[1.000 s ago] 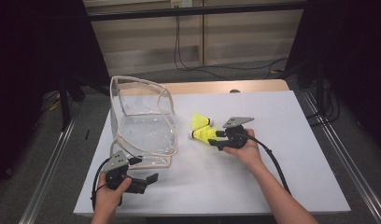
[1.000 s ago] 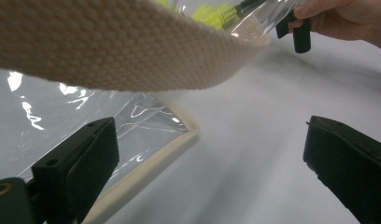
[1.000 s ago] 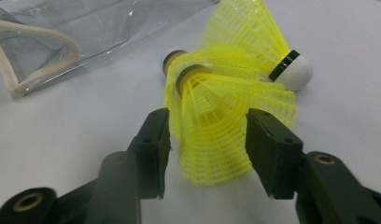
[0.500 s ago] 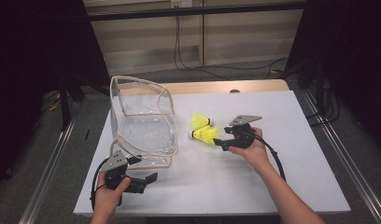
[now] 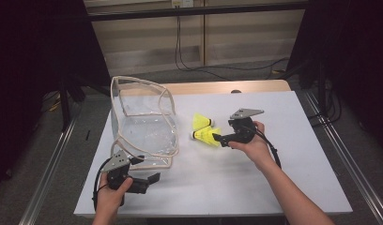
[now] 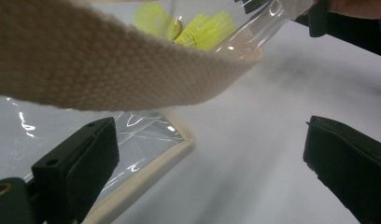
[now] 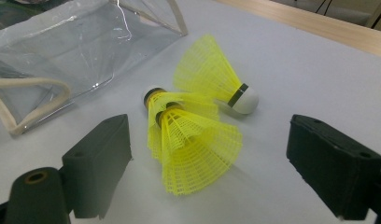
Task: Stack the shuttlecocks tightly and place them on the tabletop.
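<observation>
Yellow shuttlecocks lie on the white table (image 5: 283, 178). One single shuttlecock (image 5: 201, 121) (image 7: 212, 74) has a white cork. Closer to me, a nested pair (image 5: 206, 136) (image 7: 191, 142) rests on its side. My right gripper (image 5: 218, 138) (image 7: 209, 140) hovers just right of the pair. Its jaws have just been opening and stand wide on either side of it, pads clear of it. A clear plastic bag (image 5: 142, 126) (image 7: 81, 42) with beige trim stands at the left. My left gripper (image 5: 152, 179) (image 6: 209, 135) is open at the bag's near corner, under a beige strap (image 6: 109, 70).
The bag's beige trimmed bottom edge (image 6: 151, 161) lies on the table between the left jaws. A wooden strip (image 5: 218, 87) runs along the table's far edge. Metal rails (image 5: 340, 159) flank the table, and cables (image 5: 189, 65) lie on the floor behind it.
The right gripper's jaws have spread apart and the hand has lifted and drawn slightly right, leaving the nested shuttlecocks on the table. The left hand and bag have stayed put.
</observation>
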{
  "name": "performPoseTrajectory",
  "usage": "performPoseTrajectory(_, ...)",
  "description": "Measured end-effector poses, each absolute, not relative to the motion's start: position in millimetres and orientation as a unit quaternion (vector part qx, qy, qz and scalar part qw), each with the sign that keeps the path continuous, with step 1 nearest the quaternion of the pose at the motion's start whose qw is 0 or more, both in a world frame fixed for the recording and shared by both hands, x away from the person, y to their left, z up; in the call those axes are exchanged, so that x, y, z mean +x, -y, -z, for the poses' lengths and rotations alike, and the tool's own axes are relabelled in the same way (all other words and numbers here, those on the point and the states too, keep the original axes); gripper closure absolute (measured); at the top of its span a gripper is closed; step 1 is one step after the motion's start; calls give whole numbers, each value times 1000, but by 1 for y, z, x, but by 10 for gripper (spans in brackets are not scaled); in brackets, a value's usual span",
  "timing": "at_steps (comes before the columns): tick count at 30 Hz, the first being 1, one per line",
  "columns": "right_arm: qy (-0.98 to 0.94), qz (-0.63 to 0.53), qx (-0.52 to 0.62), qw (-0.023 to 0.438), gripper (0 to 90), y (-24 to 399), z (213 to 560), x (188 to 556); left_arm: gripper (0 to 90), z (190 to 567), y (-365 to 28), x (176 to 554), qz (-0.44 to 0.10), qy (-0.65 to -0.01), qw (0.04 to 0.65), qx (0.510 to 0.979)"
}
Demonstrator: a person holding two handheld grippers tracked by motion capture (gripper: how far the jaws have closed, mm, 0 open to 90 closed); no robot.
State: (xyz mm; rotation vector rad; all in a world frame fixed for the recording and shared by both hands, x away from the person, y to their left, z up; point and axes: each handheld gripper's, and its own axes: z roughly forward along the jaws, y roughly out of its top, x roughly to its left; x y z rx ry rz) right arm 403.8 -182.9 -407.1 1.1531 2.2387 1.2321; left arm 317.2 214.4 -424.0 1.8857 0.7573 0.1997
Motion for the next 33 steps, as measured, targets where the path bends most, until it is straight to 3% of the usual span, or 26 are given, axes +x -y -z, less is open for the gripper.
performPoseTrajectory(33, -793, -404, 415, 190, 114, 160, 390, 435, 36, 425, -213, 317, -81, -312, 521, 791)
